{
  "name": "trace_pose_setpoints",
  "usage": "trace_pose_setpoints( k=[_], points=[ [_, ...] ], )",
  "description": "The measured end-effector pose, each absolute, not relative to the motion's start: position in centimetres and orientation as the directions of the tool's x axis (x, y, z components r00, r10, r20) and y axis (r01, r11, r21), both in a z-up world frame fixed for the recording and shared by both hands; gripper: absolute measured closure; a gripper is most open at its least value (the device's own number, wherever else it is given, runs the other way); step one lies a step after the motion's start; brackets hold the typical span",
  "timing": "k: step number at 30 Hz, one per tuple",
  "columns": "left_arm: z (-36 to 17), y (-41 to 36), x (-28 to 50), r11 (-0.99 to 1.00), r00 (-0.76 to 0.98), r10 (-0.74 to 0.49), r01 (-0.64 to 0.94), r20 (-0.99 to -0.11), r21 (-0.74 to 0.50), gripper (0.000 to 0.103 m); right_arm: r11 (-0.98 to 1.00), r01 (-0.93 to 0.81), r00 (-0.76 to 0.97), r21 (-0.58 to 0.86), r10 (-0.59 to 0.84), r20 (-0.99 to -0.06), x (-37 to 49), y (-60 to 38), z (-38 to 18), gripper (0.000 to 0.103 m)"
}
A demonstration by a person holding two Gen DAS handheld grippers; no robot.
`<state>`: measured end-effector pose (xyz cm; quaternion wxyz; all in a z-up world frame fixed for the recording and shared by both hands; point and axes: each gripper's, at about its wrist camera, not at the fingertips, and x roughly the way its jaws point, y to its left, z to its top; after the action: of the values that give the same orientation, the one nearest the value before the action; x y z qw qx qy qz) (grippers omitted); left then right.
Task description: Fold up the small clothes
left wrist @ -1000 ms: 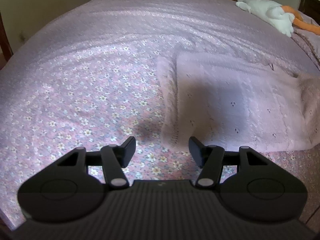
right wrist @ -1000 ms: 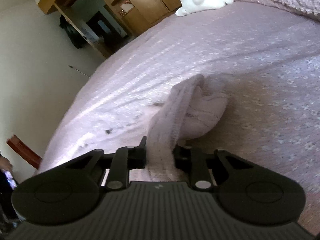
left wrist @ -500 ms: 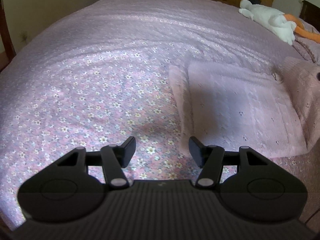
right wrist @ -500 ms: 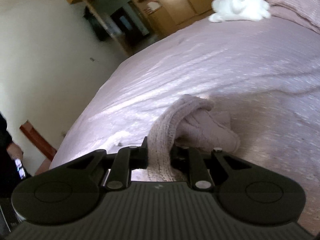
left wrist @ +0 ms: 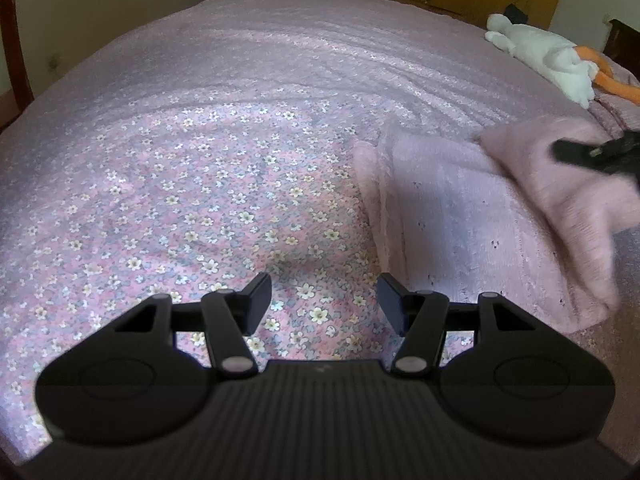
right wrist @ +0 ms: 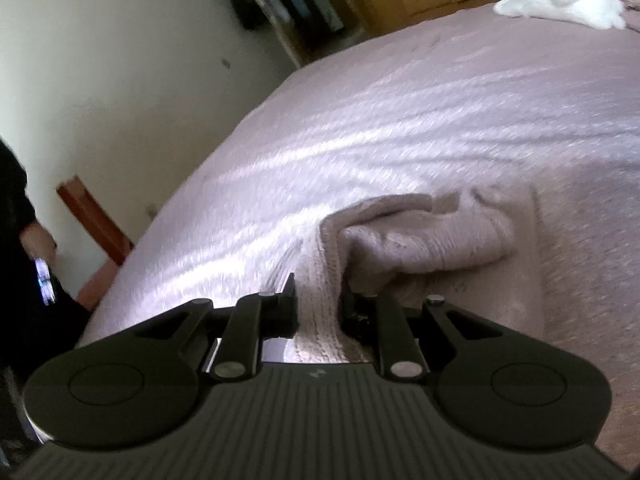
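The right gripper (right wrist: 318,312) is pinching the edge of the pink knit (left wrist: 452,216) and carrying that side over the rest, which is lying flat on the bed (left wrist: 240,140), while the left gripper (left wrist: 324,300) is hanging wide open over the bedspread, holding nothing. I'm thinking the trick here is lining that edge up before letting go, maybe pinning the flat part with the free one so it isn't sliding
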<state>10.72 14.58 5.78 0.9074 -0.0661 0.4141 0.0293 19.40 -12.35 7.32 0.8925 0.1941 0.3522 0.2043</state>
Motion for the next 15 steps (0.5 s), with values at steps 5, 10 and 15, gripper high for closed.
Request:
trace_pose_setpoints(
  k=[5,10,15],
  points=[
    [5.7,14.9,11.0,0.987,0.658,-0.022,-0.103,-0.753,-0.120,0.043,0.871,-0.222,0.603,0.439,0.476,-0.640,20.6,-8.9,3.9,0.083],
    [6.0,14.9,11.0,0.984,0.665,-0.041,-0.101,-0.746,-0.144,0.043,0.809,-0.236,0.585,0.539,0.561,-0.586,19.8,-9.0,3.0,0.043],
    [7.3,14.0,11.6,0.981,0.690,-0.076,-0.076,-0.720,-0.177,0.043,0.742,-0.209,0.567,0.638,0.623,-0.539,18.6,-11.1,4.1,0.029]
  ],
)
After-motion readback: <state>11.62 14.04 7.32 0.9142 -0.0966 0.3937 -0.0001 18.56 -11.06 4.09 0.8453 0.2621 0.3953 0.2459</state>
